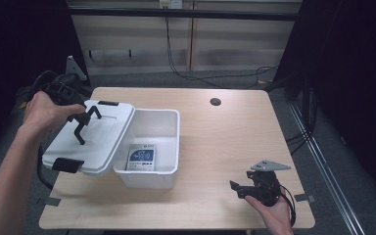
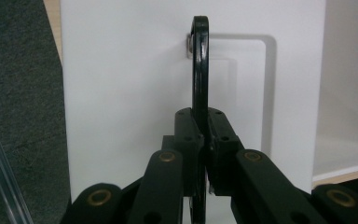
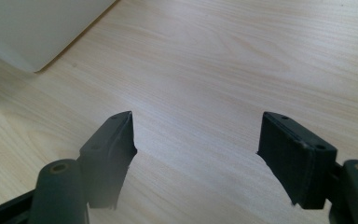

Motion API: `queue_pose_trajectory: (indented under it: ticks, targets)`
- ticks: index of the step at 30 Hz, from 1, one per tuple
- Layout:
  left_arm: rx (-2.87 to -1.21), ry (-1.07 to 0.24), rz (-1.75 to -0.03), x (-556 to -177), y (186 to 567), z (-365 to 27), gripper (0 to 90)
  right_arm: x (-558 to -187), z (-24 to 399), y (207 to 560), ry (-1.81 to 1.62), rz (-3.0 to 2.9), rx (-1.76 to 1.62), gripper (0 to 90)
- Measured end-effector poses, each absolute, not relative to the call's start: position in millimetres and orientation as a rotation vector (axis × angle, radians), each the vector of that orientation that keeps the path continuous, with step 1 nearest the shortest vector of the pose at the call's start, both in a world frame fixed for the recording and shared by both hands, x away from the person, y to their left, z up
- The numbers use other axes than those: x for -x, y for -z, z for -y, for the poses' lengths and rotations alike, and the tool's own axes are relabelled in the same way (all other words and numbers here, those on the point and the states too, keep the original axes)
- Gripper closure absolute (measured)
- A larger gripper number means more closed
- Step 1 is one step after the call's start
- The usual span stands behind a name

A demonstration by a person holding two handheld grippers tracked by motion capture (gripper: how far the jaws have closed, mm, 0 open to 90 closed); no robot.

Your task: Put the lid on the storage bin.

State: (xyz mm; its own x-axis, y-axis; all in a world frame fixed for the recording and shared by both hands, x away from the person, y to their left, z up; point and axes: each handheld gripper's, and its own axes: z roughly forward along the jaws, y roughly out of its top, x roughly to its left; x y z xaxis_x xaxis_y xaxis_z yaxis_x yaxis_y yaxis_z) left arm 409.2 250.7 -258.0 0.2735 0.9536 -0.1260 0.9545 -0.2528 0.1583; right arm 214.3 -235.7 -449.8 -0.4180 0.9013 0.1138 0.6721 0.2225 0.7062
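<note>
2 grippers are at a wooden table (image 1: 225, 142). The left gripper (image 2: 204, 140) pinches the black handle (image 2: 199, 65) of a white lid (image 1: 90, 137), held tilted over the left edge of an open white box (image 1: 169, 147). A card (image 1: 142, 157) lies inside the box. The right gripper (image 3: 196, 154) rests spread apart near the table's front right corner.

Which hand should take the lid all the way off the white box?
The left. Its gripper is already shut on the lid's black handle, with the lid tilted over the box. The right gripper sits open, away from the box.
</note>
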Motion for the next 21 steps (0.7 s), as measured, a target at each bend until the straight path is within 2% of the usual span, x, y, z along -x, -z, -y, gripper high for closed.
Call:
queue_pose_trajectory:
  ticks: [21]
  targets:
    - [-2.375,0.033,-1.713,-410.8,249.5,-213.9,84.9,-214.6,235.9,449.9,-1.01,-2.183,-1.475,26.5]
